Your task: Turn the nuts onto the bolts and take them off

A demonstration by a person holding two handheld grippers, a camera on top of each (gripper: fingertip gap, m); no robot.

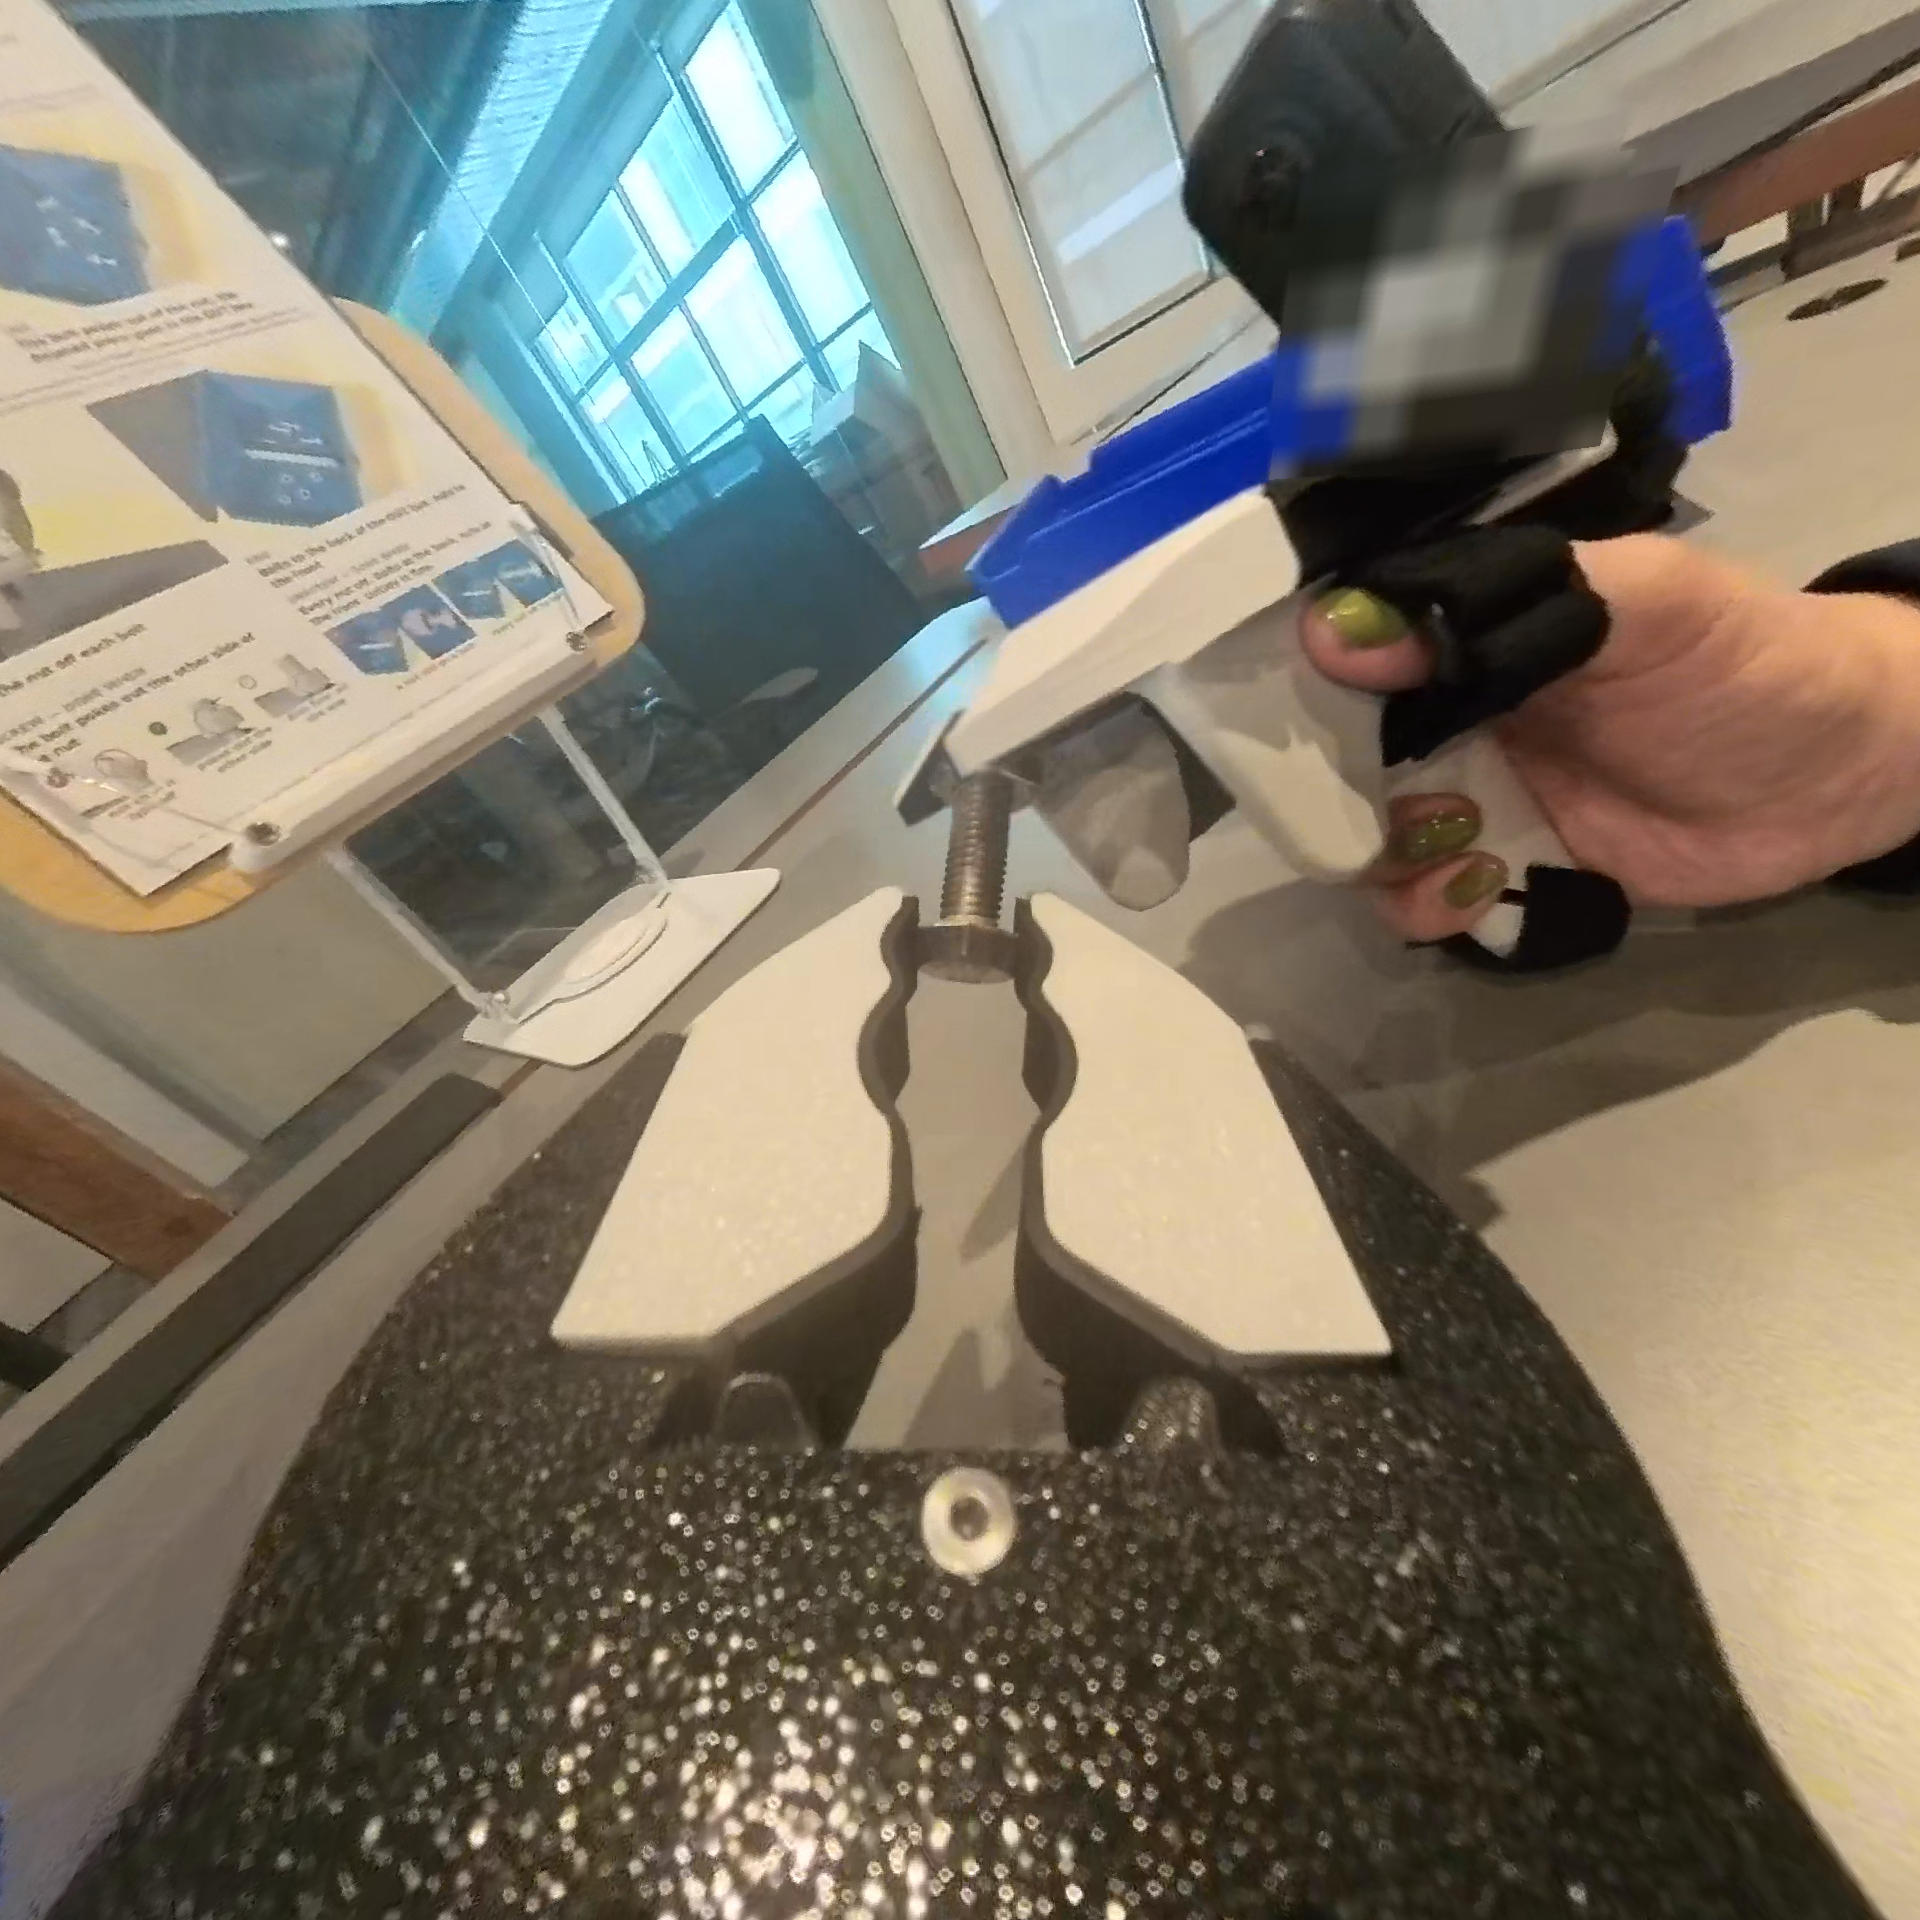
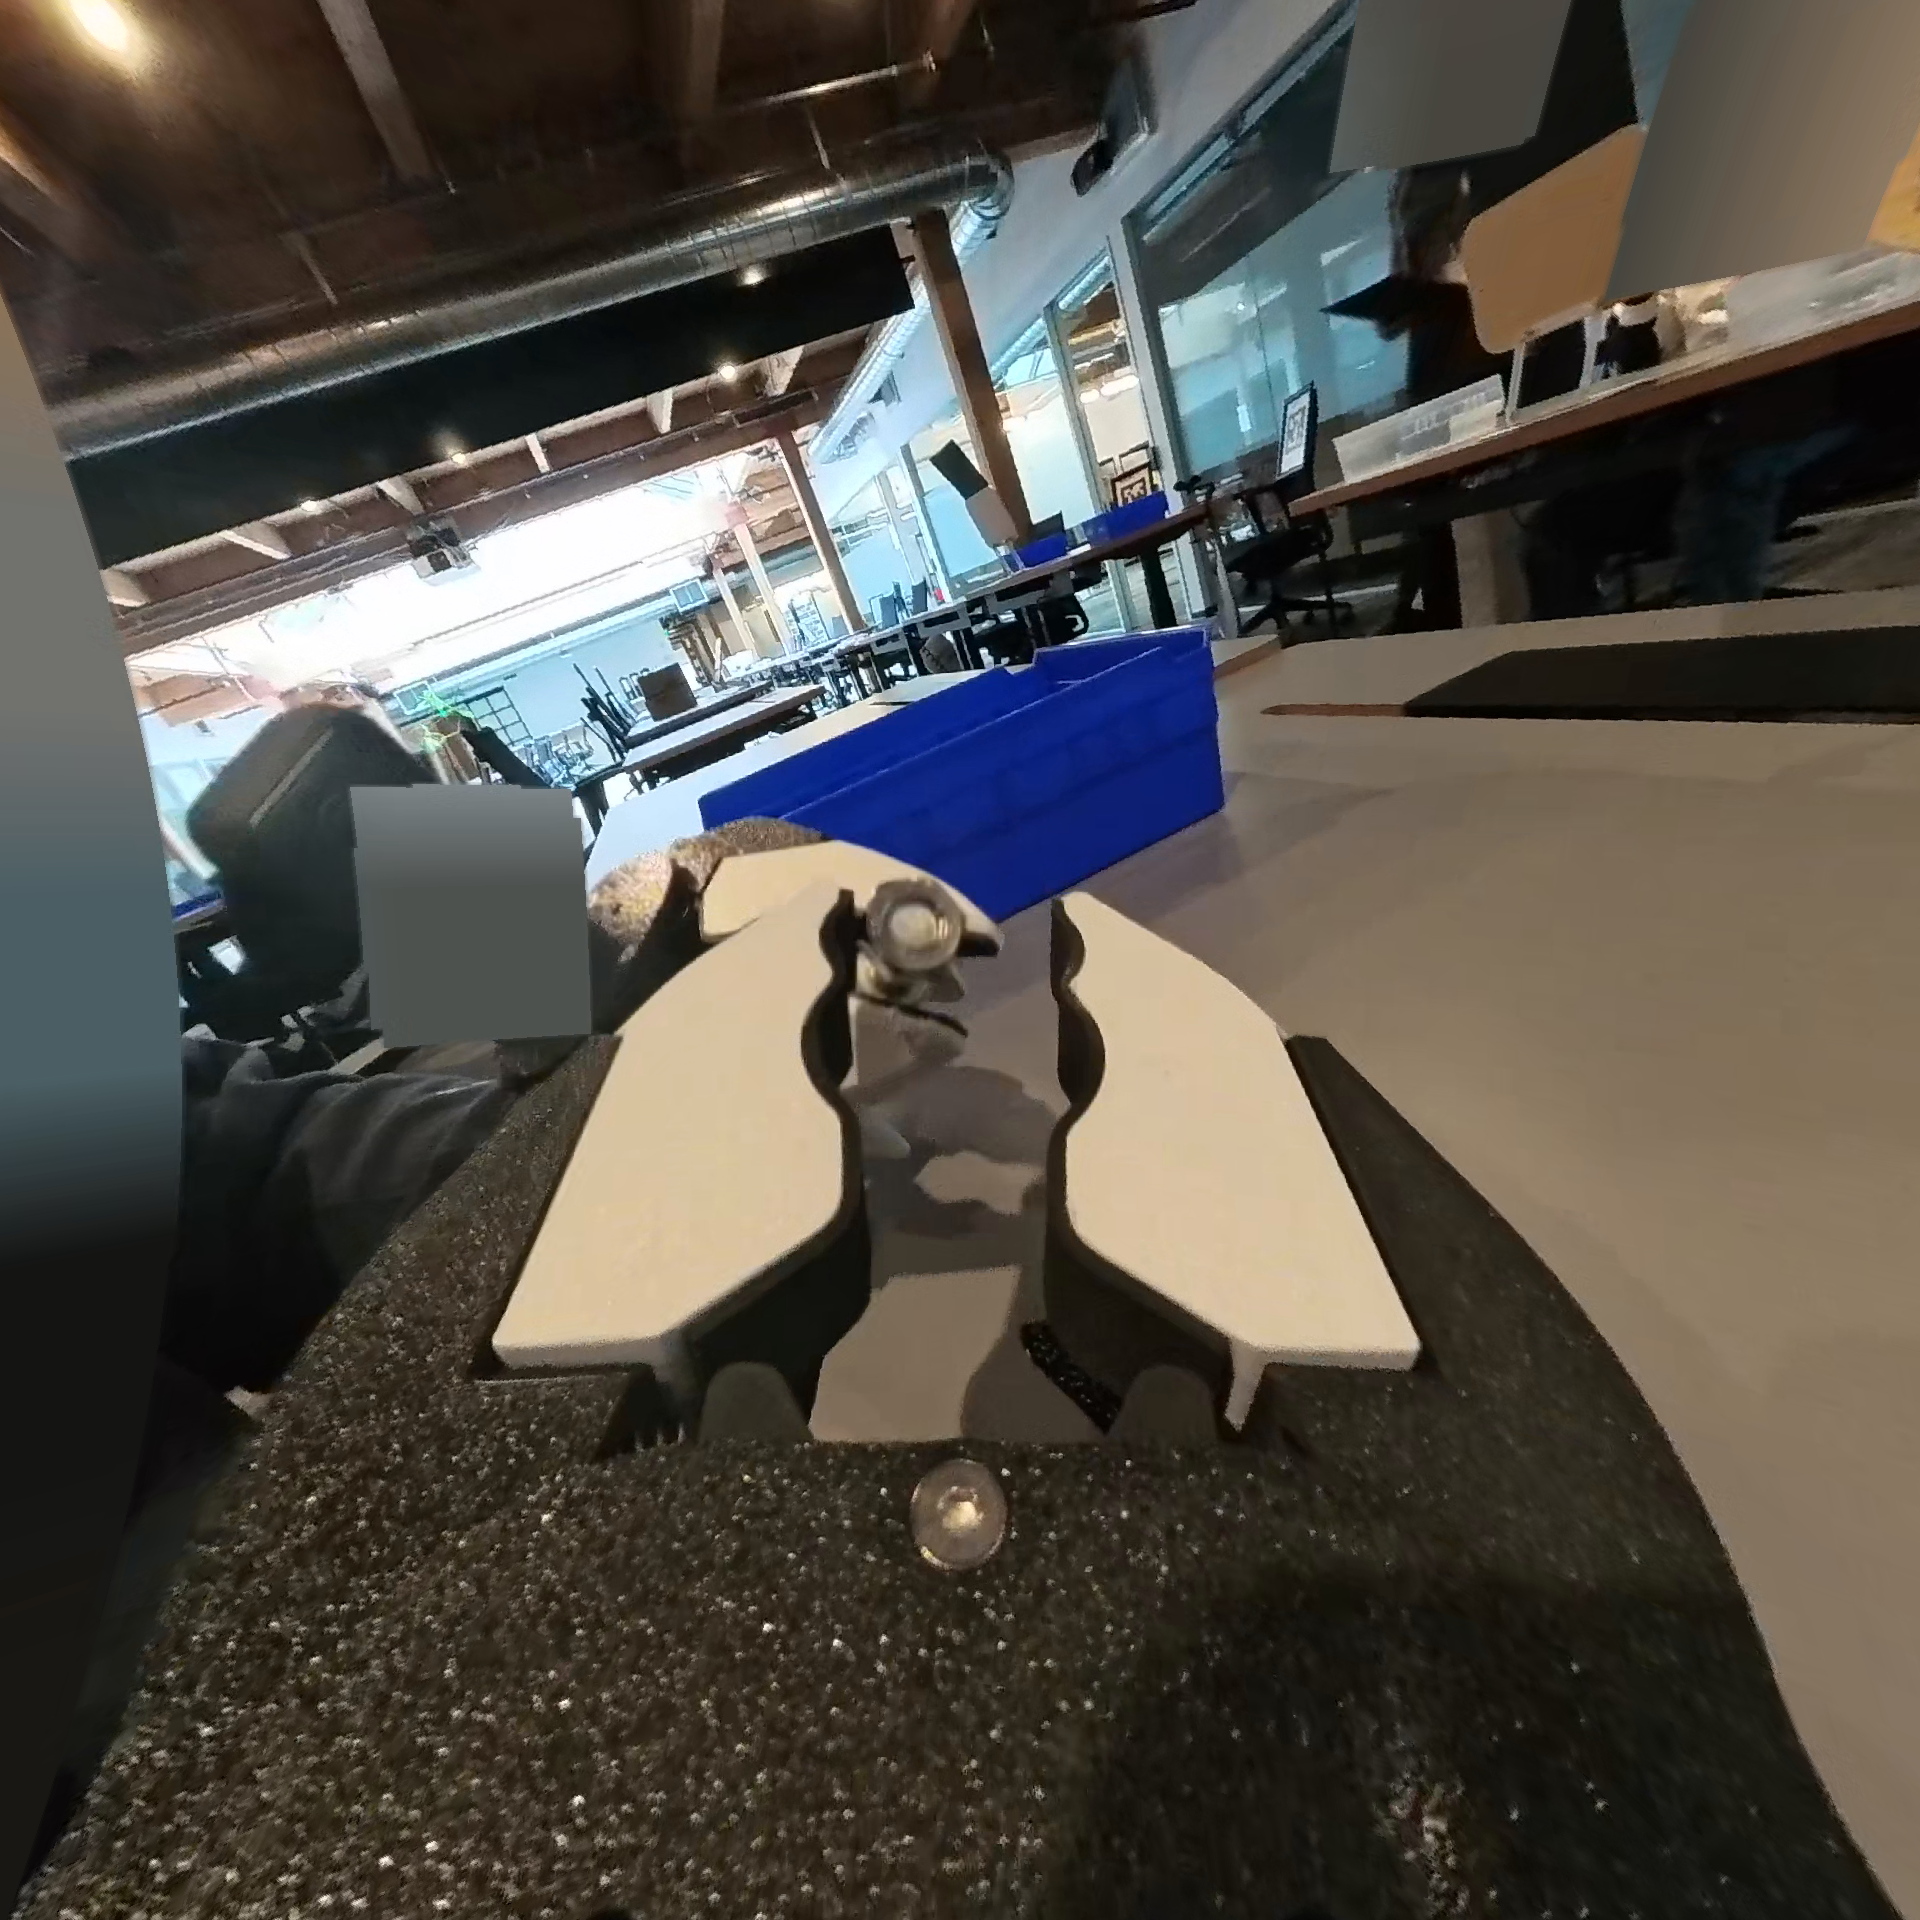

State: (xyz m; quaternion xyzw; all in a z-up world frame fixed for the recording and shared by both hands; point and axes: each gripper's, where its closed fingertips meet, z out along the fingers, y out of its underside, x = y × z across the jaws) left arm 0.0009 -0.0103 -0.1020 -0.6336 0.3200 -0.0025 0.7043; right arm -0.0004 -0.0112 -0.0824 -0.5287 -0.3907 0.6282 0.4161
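In the left wrist view my left gripper is shut on the hex head of a silver threaded bolt and holds it upright above the grey table. My right gripper, held by a hand, sits over the bolt's top end. In the right wrist view the bolt is seen end-on with a silver nut on it. The nut lies between the spread fingers of my right gripper, close to the left finger. The right finger stands apart from it. The left gripper's white fingers show behind the nut.
A blue plastic bin stands on the table behind the grippers and also shows in the left wrist view. An instruction sign on a clear stand stands at the left. Other desks and chairs are farther off. Both grippers' tips are close together, under 4 cm apart.
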